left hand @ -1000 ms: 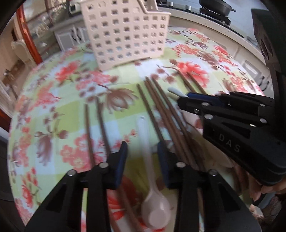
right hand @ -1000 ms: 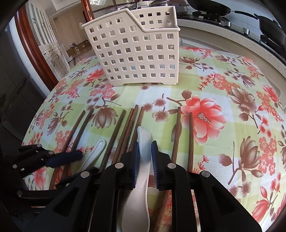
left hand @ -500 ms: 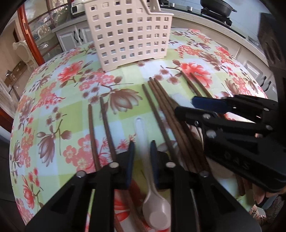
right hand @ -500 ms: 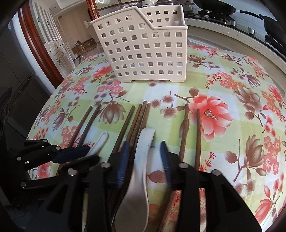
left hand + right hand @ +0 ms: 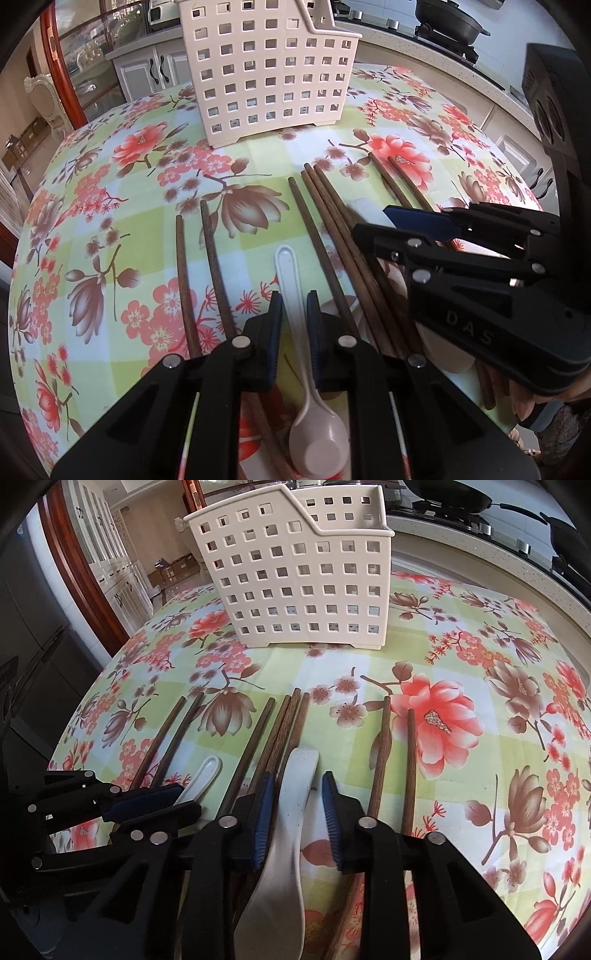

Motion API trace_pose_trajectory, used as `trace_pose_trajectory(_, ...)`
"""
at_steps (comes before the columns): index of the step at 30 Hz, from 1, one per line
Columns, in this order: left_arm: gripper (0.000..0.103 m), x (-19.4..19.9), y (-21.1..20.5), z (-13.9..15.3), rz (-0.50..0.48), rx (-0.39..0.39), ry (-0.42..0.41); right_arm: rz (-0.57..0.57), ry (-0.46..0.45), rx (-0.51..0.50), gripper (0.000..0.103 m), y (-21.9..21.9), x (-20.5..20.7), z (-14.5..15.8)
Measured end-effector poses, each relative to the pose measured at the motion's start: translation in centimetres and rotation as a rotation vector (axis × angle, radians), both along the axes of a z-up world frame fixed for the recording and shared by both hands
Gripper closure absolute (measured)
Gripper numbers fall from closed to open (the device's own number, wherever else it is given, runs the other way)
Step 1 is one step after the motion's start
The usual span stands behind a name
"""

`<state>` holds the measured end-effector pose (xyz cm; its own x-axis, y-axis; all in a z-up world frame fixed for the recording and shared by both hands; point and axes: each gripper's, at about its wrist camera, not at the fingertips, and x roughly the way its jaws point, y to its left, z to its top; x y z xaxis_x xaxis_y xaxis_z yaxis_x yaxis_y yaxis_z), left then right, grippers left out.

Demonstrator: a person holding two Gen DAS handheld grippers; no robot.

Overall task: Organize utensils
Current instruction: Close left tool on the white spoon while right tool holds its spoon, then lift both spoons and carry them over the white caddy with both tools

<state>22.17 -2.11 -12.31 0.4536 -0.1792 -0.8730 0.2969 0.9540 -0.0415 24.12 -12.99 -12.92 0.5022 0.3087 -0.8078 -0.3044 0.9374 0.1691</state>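
The left gripper (image 5: 294,317) was clamped on the thin spoon (image 5: 295,295), handle toward frame top. The right gripper's (image 5: 295,805) fingers were closing around the wide spoon (image 5: 291,812), not touching.

Lighting: bright, even daylight; soft faint shadows beside the chopsticks (image 5: 186,280) and under the basket (image 5: 306,572). Glare: mild sheen on the spoon (image 5: 317,439). Focus: sharp at centre. Distortion: strong fisheye bulge, tablecloth (image 5: 480,686) curving; black vignette at corners.
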Motion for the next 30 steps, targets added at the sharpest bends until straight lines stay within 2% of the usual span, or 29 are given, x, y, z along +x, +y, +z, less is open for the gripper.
trace_pose_trajectory(5,0.091,0.0,-0.1,0.0,-0.002,0.013,-0.003,-0.002,-0.005,-0.020,0.082,0.0,0.0,0.1)
trace_pose_trajectory(10,0.092,-0.1,0.3,0.2,0.010,-0.021,-0.002,-0.015,-0.025,-0.015,0.087,-0.5,-0.3,0.7)
trace_pose_trajectory(17,0.092,-1.1,0.5,1.5,0.019,-0.038,-0.058,-0.020,-0.053,-0.003,0.087,-1.0,-1.0,1.5)
trace_pose_trajectory(30,0.092,-3.7,1.6,5.9,0.044,-0.083,-0.190,-0.009,-0.194,0.042,0.087,-1.7,-3.6,5.7)
